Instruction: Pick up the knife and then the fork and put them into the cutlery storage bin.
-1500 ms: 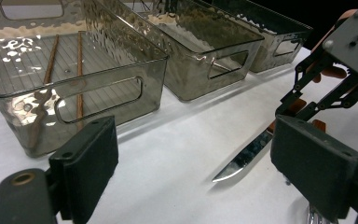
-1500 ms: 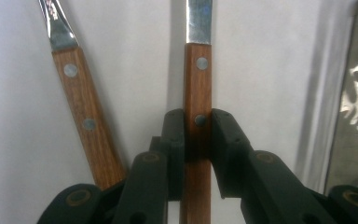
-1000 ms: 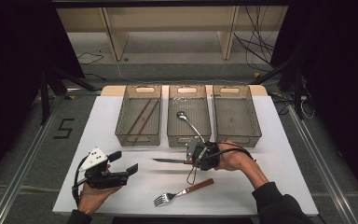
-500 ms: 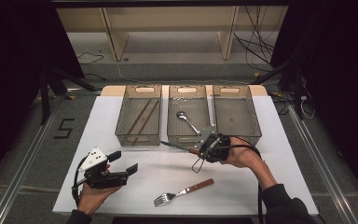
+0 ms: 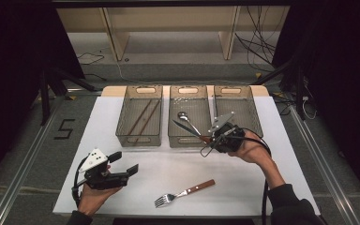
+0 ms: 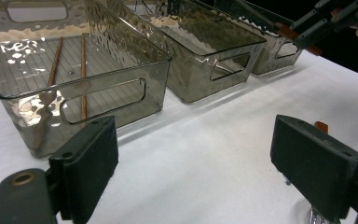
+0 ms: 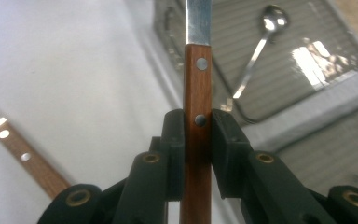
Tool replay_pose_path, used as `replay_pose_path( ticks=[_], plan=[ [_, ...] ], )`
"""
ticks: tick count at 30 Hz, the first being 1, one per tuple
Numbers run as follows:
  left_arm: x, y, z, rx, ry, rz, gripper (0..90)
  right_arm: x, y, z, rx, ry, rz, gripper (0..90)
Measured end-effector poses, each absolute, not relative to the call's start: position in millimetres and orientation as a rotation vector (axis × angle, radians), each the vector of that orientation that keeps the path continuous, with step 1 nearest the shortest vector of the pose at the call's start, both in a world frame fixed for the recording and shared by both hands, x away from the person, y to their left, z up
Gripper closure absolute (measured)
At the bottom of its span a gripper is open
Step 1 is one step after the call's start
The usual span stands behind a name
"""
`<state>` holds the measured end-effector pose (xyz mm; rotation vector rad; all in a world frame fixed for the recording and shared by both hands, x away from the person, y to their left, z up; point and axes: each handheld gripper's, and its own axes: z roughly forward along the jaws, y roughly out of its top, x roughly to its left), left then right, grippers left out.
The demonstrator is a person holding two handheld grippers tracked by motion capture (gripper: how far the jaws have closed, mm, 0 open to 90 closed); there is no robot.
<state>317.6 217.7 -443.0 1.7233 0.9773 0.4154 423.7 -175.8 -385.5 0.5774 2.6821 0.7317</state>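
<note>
My right hand-held gripper [image 5: 210, 139] is pinching a knife [image 7: 197, 84] by its brown wooden handle, with the two pads pressed on the wood from both sides. The knife is up in the air over the near edge of the middle bin [image 5: 176, 137], where a spoon [image 5: 186, 119] lies. Its long line runs from my gripper out to the upper left, with the shiny blade pointing over that bin. The bin on the right [image 5: 255, 117] looks bare (I think the knife should go there), and it sits just to the right of my gripper, so I would have to swing the blade that way. My right hand is the near one for this. The left bin [image 5: 122, 136] has two thin brown sticks [image 5: 143, 117] in it. My left hand-held gripper [image 5: 127, 169] is spread wide with nothing in it, low over the worktop [image 5: 243, 187]. A fork [image 5: 183, 192] with the same wooden handle lies flat on the worktop between my hands.
</note>
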Motion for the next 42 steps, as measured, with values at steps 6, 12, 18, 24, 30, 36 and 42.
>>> replay_pose_path(
  ticks=[6, 12, 18, 24, 30, 36, 42],
  plan=[
    [317.6, 217.6, -442.9, 1.725, 0.977, 0.416, 14.6, 432.0, -190.9, -379.4, 0.720, 2.617, 0.759, 76.8],
    [317.8, 218.0, -443.0, 1.726, 0.977, 0.415, 14.6, 441.3, -205.9, -375.5, 0.885, 2.527, 0.797, 76.8],
    [318.0, 217.8, -442.9, 1.721, 0.980, 0.410, 14.6, 452.5, -219.4, -373.8, 1.027, 2.441, 0.822, 76.8],
    [317.9, 218.0, -442.9, 1.720, 0.980, 0.410, 14.6, 465.6, -231.1, -373.3, 1.164, 2.369, 0.830, 76.8],
    [317.9, 218.8, -442.7, 1.720, 0.978, 0.411, 14.6, 476.2, -238.6, -374.3, 1.262, 2.313, 0.832, 76.7],
    [317.7, 218.7, -442.8, 1.720, 0.977, 0.412, 14.6, 482.8, -241.2, -377.8, 1.318, 2.285, 0.820, 76.7],
    [317.7, 218.6, -442.9, 1.720, 0.977, 0.412, 14.6, 487.8, -242.4, -382.0, 1.359, 2.275, 0.799, 76.6]
  ],
)
